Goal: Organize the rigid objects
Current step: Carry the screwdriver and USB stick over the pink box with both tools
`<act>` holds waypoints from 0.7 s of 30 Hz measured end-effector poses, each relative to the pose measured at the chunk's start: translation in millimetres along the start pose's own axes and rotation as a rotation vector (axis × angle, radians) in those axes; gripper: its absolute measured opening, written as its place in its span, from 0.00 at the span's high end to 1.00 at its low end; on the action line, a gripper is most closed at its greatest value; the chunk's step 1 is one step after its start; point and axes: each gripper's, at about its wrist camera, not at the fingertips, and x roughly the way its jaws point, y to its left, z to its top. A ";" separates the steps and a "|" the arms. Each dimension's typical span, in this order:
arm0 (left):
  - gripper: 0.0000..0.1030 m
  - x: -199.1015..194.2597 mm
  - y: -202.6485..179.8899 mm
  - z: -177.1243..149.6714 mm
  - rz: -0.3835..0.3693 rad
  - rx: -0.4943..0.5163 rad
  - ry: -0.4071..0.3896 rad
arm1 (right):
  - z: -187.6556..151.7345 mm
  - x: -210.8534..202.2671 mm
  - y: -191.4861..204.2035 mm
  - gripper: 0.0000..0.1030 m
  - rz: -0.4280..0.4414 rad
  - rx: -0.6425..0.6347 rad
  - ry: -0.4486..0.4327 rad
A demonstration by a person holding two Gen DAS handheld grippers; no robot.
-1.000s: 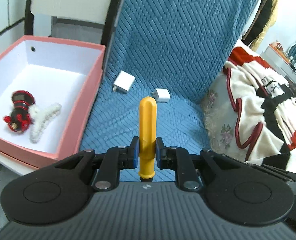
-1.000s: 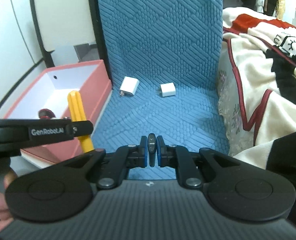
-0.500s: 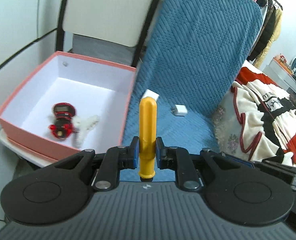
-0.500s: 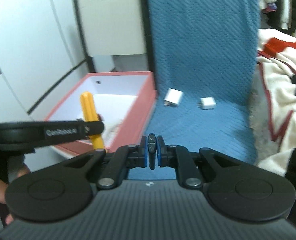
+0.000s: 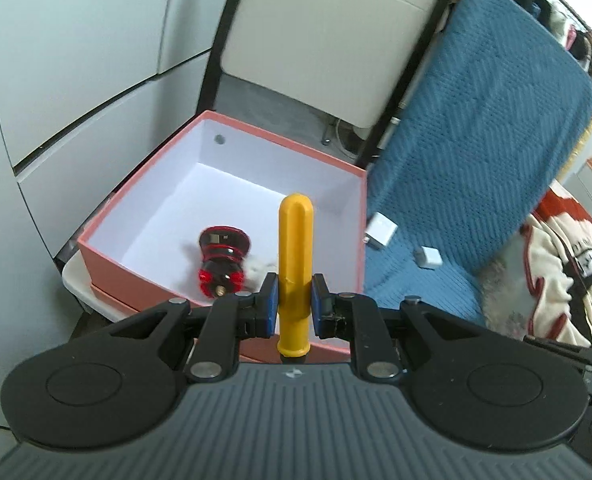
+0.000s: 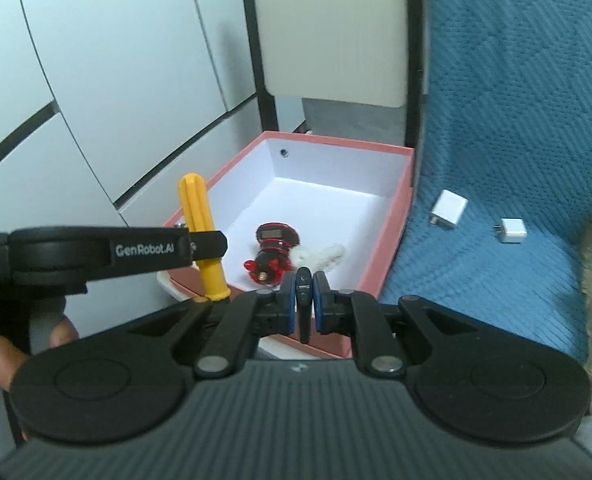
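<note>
Our left gripper is clamped on the yellow handle, held upright over the pink box's near edge, while our right gripper pinches a slim dark object. In the box already lie a red-and-black gadget and something white and fluffy. By our reckoning both held pieces and the two white chargers on the blue seat cover remain to be boxed.

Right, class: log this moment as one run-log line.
left tool: shut on yellow handle, upright | right tool: shut on small dark object | pink box: holds red-black item | two white chargers on blue cushion
</note>
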 end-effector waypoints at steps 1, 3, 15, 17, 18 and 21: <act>0.81 4.4 4.2 4.0 0.001 -0.003 0.004 | 2.1 5.1 1.2 0.88 0.001 0.002 0.006; 0.81 15.7 11.6 13.2 0.003 -0.007 0.013 | 6.7 17.1 3.3 0.88 -0.004 0.007 0.020; 0.81 101.4 50.0 57.9 -0.006 -0.002 0.098 | 28.0 98.6 7.3 0.88 -0.049 0.042 0.112; 0.81 116.6 56.4 61.5 -0.008 -0.002 0.116 | 29.2 112.6 6.4 0.88 -0.052 0.048 0.129; 0.81 123.3 58.1 62.4 -0.011 -0.004 0.124 | 29.6 119.4 5.7 0.88 -0.056 0.052 0.137; 0.81 142.5 62.6 63.3 -0.020 -0.008 0.147 | 29.5 137.7 3.0 0.88 -0.071 0.061 0.159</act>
